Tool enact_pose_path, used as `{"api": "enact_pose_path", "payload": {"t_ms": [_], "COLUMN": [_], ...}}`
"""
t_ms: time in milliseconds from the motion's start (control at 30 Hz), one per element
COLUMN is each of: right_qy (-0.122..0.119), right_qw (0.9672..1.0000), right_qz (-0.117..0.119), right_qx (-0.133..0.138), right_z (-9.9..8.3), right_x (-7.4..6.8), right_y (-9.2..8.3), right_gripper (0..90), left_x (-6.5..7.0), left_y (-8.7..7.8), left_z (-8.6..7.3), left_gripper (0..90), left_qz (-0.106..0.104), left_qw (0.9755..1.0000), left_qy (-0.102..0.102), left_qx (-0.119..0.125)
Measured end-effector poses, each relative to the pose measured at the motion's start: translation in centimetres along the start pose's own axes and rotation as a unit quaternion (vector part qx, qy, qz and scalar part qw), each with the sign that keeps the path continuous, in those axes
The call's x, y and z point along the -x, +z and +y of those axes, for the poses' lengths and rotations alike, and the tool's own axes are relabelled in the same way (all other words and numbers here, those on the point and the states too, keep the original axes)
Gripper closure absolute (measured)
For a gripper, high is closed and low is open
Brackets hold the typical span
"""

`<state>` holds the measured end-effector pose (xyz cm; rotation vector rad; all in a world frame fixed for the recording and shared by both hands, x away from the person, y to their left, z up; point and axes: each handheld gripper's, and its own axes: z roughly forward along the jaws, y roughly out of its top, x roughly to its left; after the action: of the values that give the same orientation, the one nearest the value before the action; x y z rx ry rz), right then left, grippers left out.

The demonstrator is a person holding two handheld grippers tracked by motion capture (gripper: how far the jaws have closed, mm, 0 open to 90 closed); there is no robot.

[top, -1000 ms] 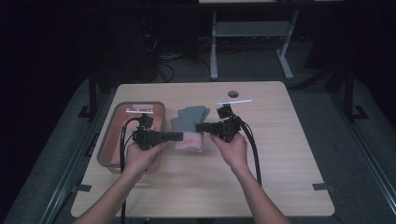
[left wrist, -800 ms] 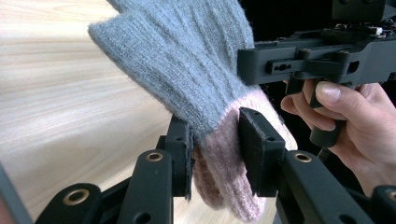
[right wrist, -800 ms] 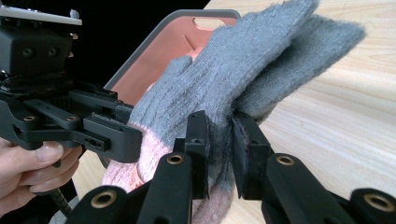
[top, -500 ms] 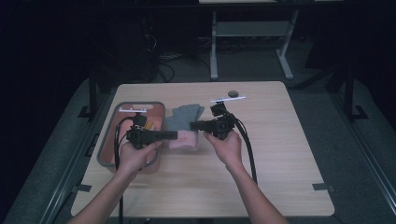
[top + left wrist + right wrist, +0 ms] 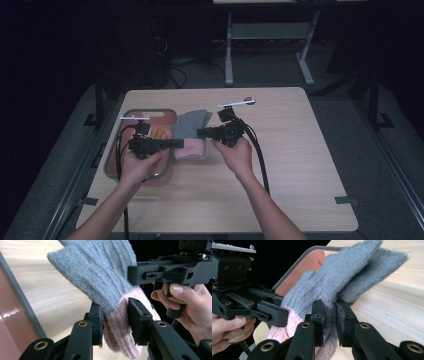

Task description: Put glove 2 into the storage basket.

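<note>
A grey knitted glove with a pink cuff lies just right of the tray, its fingers pointing away from me. My left gripper comes in from the left and is shut on the glove where grey meets pink. My right gripper comes in from the right and is shut on the grey knit a little above the cuff. In the right gripper view the glove shows two grey layers, one over the other, and its thumb sticks out to the left.
A grey-rimmed tray with a reddish-brown floor sits at the table's left, with small yellow pieces inside. A small dark round object lies at the far middle. Bare wood stretches to the right and along the front.
Both hands have shifted a little to the left and away from me, taking the glove along. Both grippers have stayed shut on it.
</note>
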<state>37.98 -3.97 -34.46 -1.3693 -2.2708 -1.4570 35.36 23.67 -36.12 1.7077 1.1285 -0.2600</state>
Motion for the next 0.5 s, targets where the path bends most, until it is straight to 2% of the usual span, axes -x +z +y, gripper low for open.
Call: {"api": "enact_pose_path", "payload": {"t_ms": [500], "right_qy": [-0.013], "right_qw": [0.9999], "right_qz": [0.007], "right_qx": [-0.006], "right_z": [0.9], "right_x": [-1.2], "right_y": [1.7], "right_gripper": [77.4], "left_x": [-0.8], "left_y": [-1.9], "left_z": [0.0], "left_gripper": [66.0], "left_qz": [0.009], "left_qw": [0.9999], "left_qy": [-0.006], "left_qx": [0.010]}}
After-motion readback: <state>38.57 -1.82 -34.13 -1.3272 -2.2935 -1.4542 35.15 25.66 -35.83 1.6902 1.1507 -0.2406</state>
